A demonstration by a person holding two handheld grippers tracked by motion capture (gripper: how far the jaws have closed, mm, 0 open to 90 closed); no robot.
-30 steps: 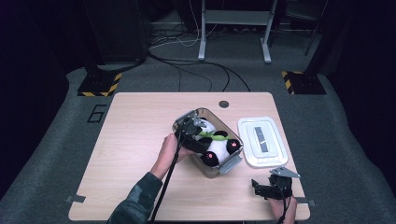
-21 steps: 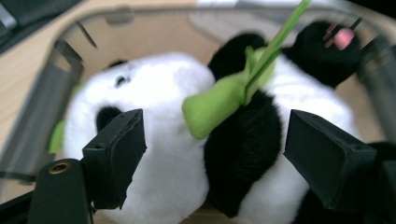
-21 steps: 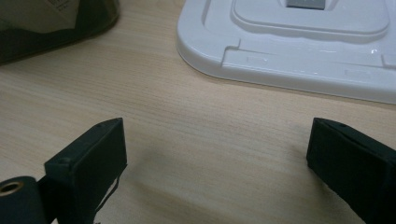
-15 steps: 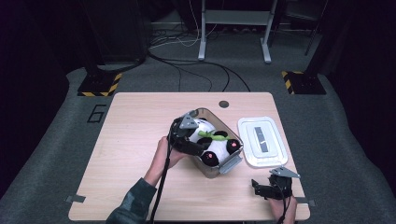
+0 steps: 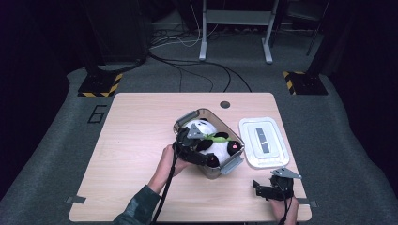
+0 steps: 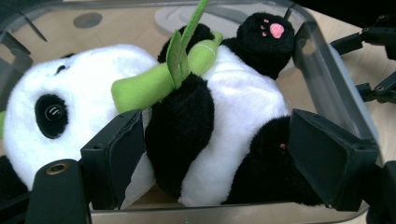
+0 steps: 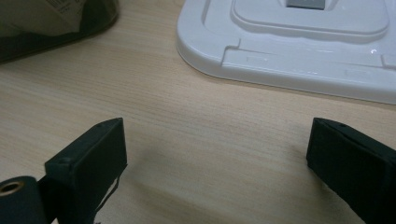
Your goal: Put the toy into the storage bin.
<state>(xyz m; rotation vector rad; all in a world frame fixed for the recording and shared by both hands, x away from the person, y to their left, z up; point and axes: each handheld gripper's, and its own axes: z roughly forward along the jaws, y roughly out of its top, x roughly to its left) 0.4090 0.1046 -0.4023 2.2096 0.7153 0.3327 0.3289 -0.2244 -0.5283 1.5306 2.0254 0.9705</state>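
Dim surroundings, evenly lit table, soft focus

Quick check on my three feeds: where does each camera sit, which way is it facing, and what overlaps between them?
High view: above the table's near edge, looking forward and down; forearm, both hands, left gripper, right gripper.
Left gripper view: rides the left gripper, looking into the clear box; its jaws straddle the plush panda.
Right gripper view: low over the table, facing the white lid; open jaws.
Shared: panda, lid.
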